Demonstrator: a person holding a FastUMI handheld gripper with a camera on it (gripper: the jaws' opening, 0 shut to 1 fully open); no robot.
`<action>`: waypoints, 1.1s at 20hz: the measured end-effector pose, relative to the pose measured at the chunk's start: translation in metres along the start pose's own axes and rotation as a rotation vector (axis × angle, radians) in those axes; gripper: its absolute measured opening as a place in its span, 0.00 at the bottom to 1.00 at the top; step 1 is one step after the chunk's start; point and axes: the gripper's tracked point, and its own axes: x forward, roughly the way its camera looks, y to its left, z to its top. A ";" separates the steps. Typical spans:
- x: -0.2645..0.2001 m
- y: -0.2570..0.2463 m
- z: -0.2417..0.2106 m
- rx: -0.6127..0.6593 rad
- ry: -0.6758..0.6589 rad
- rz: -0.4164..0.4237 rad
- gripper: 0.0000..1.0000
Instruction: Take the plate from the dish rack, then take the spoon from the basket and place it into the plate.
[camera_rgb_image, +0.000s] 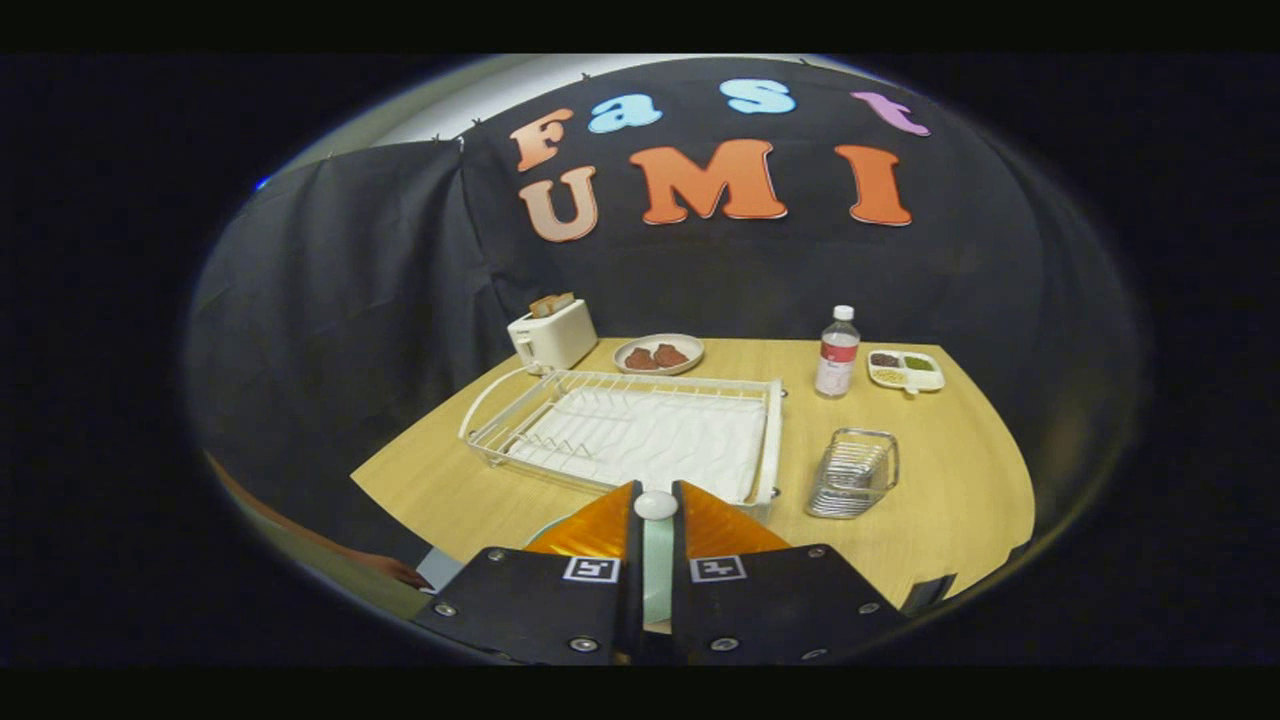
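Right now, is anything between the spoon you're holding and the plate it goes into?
Nothing visible is. The gripper is shut on the spoon at its white end, and the pale green plate shows directly beneath, through the gap between the fingers. The dish rack and wire basket lie beyond the fingertips.

Gripper (657, 505) closed to a narrow gap, seen from its own camera.

The two orange fingers (598, 528) angle in toward each other, their tips drawn close with only a slim slot between them. A small white rounded object, apparently the end of the spoon (656, 504), sits pinched between the fingertips, with both tips pressing against its sides. Behind the fingers, the black finger mounts (530, 600) spread wide and flat, each carrying a square black-and-white marker (591, 569) near its inner edge and silver screws along the lower side. The gripper points forward and slightly downward, level from side to side.
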 end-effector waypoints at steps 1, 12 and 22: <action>0.008 0.005 -0.008 0.010 0.019 0.021 0.11; 0.052 0.040 -0.051 0.076 0.111 0.127 0.11; 0.049 0.013 -0.078 0.221 0.190 0.074 0.22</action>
